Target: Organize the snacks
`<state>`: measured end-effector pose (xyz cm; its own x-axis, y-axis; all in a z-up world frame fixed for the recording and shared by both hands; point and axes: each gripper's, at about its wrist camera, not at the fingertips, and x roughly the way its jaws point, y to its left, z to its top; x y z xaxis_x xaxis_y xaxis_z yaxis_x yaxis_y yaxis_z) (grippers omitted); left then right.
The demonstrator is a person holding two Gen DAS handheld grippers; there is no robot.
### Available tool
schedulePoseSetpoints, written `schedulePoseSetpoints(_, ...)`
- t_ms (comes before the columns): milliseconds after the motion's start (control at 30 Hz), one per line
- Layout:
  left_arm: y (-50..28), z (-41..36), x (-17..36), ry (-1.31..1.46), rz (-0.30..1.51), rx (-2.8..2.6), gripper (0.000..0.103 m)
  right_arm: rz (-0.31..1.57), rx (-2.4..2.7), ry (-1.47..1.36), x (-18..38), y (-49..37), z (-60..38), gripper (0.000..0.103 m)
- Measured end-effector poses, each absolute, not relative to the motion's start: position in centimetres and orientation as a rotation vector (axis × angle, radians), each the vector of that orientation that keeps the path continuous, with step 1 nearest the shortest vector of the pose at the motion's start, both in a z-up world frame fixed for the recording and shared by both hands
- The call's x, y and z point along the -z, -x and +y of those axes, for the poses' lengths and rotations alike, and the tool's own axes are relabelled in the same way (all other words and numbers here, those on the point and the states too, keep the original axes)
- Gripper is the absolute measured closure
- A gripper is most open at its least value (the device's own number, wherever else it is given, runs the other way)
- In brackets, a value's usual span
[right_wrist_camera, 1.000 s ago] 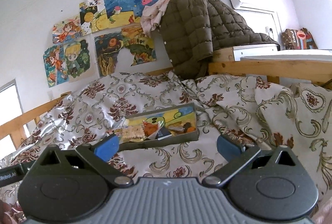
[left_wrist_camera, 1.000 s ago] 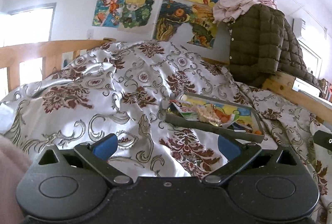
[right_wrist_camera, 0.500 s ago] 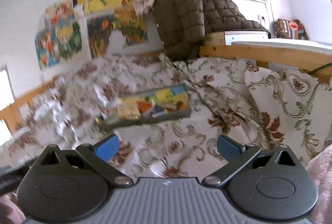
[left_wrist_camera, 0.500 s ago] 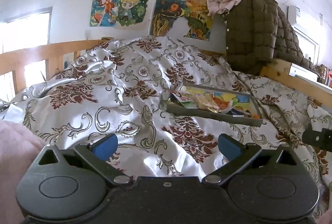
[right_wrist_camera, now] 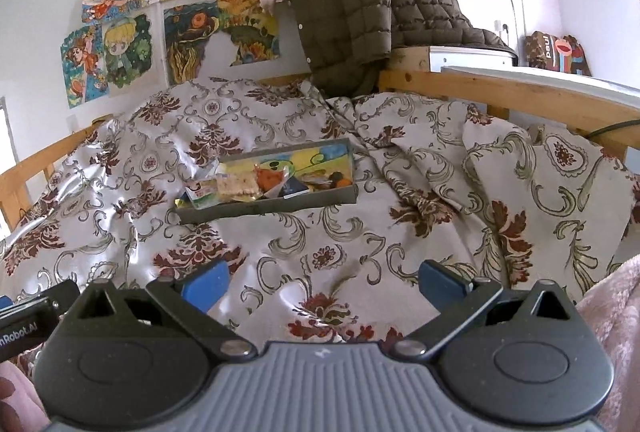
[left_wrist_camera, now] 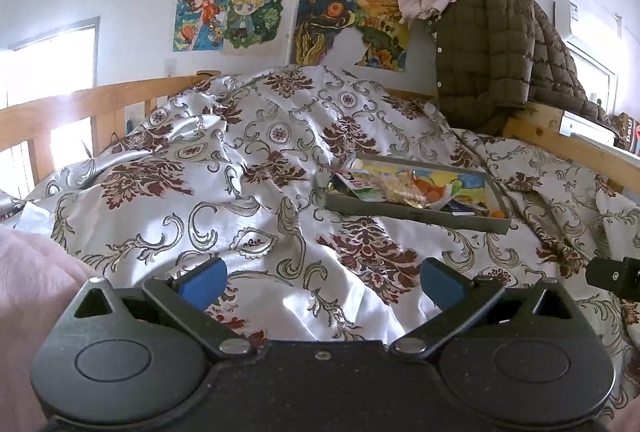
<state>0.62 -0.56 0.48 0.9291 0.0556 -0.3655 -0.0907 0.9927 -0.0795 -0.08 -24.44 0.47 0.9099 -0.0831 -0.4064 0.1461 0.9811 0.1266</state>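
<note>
Ahead, snack tray [right_wrist_camera: 280,202] lies well beyond both open tongs [right_wrist_camera: 322,282].

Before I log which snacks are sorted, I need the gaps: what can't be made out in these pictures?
- Snack packets: print too small in both views.
- Tray floor: near wall hides it in the left wrist view; piled packets hide it in the right.
- Left gripper and right gripper: only blue jaw tips show, the housing covers the rest.

A wooden-framed bed [right_wrist_camera: 500,92] is covered by a rumpled satin quilt [right_wrist_camera: 280,240] with maroon floral patterns; a shallow grey tray [right_wrist_camera: 280,202] of snack packets [right_wrist_camera: 240,184] rests on the quilt. A brown puffer jacket [right_wrist_camera: 360,4] drapes over the headboard.
</note>
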Motion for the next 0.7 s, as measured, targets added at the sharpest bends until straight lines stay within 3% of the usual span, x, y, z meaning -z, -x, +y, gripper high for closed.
schedulePoseSetpoints(700,-0.92,-0.76,-0.40,0.075,0.389,-0.080,0.001,0.485,0.101,-0.126,0.30,-0.65,-24.40,0.000)
